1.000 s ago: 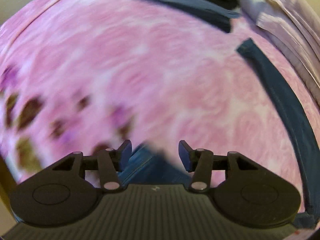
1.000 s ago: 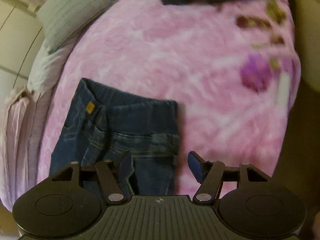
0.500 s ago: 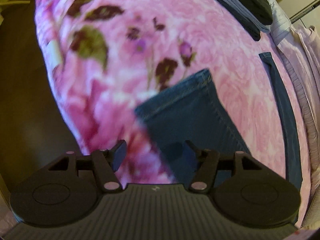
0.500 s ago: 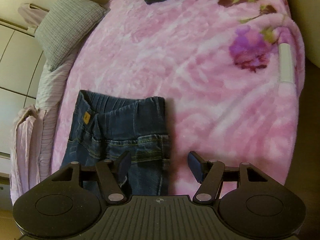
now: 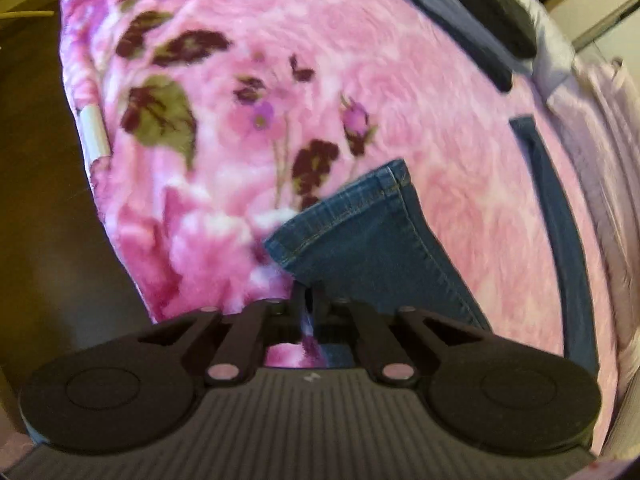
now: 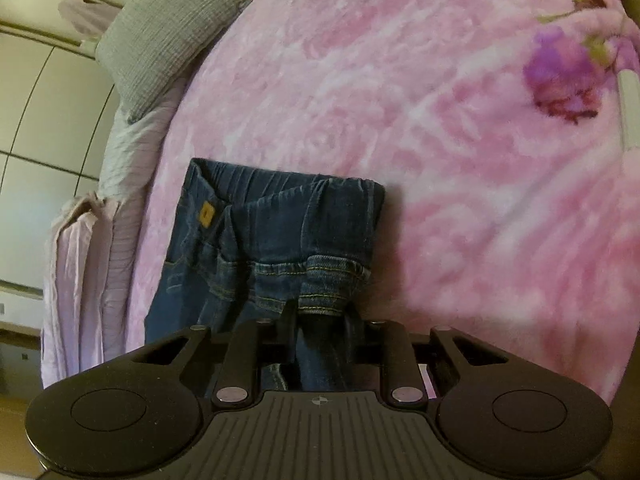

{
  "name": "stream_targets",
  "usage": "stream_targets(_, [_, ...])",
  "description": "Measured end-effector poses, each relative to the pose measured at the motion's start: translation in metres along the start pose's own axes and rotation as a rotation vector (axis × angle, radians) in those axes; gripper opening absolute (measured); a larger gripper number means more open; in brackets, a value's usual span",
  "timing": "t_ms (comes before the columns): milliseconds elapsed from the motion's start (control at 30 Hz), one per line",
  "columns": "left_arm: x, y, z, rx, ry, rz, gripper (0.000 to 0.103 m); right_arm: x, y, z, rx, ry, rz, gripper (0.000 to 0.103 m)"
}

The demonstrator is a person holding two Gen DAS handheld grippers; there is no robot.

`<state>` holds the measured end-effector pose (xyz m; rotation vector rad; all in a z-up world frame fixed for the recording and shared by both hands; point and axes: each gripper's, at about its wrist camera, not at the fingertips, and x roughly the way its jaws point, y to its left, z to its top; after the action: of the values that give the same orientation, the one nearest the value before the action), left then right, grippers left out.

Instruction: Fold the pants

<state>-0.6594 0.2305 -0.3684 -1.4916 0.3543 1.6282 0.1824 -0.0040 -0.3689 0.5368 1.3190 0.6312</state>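
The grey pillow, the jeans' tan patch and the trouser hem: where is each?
grey pillow [image 6: 164, 32]: right wrist view, middle of its ribbed face.
tan patch [image 6: 206, 213]: right wrist view, patch centre, near the waistband.
trouser hem [image 5: 340, 210]: left wrist view, stitched leg end.

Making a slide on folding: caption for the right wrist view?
Right gripper closing on bunched blue denim jeans lying on a pink floral blanket.

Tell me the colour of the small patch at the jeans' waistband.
Mustard yellow-brown, on the dark blue jeans; the patch shows best in the right wrist view.
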Motion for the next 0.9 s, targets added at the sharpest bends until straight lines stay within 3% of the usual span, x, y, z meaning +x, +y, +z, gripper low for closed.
stream_targets(67, [-0.002,-0.003,-0.001,0.015,-0.006,-0.013,0.030,-0.002,-0.004,0.001,0.028,0.002,-0.008,0.022])
stream_targets(100, [-0.005,-0.004,-0.004,0.023,-0.029,-0.026,0.032,-0.002,-0.005,0.002,0.041,0.002,-0.007,0.024])
stream_targets(400, [0.010,-0.003,-0.019,0.012,-0.041,-0.018,0.034,0.003,-0.013,0.002,0.070,0.004,-0.016,0.029])
stream_targets(433, [0.009,-0.003,-0.019,0.015,-0.046,-0.019,0.032,0.004,-0.012,0.002,0.065,0.003,-0.018,0.029])
stream_targets(467, [0.009,-0.004,-0.020,0.026,-0.052,-0.012,0.022,0.005,-0.011,0.002,0.052,0.003,-0.024,0.029])
stream_targets(500, [0.009,-0.005,-0.019,0.045,-0.064,0.000,0.001,0.005,-0.009,0.002,0.035,0.005,-0.025,0.029])
stream_targets(600, [0.007,-0.022,-0.006,0.107,-0.069,-0.009,0.000,0.004,0.003,0.002,-0.068,0.011,-0.038,0.009])
stream_targets(667, [-0.008,-0.045,0.006,0.176,-0.114,-0.085,0.001,-0.006,0.014,0.001,-0.092,-0.002,-0.003,0.008])
stream_targets(767, [-0.049,-0.069,0.024,0.273,-0.245,-0.186,0.003,-0.039,0.021,-0.006,-0.068,-0.030,0.125,0.007])
stream_targets(833, [-0.067,-0.063,0.033,0.286,-0.303,-0.181,0.003,-0.062,0.014,-0.015,-0.053,-0.037,0.147,0.007])
stream_targets(900, [-0.064,-0.051,0.035,0.308,-0.312,-0.122,0.003,-0.070,-0.005,-0.029,-0.040,0.007,0.107,0.007])
